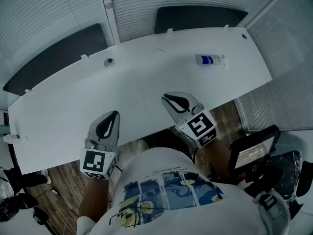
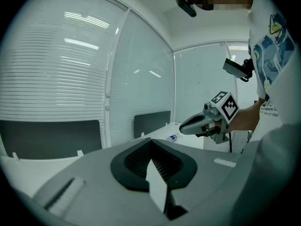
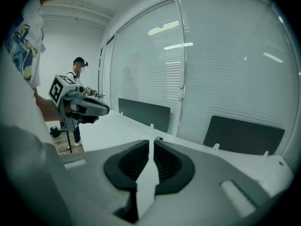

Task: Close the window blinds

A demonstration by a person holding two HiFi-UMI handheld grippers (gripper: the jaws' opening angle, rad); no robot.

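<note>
Left tongs (image 1: 115,115) and right tongs (image 1: 167,98) pressed together, empty, distant person (image 3: 76,76) only in right gripper view

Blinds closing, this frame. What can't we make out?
Blinds: tops cut off by the head view's upper edge; no cord or wand is discernible in any view.
Knobs on the window post: too small in the head view to tell their function.
Bottle label: too small, head view.
Screen at right: text too small and dim, head view.
</note>
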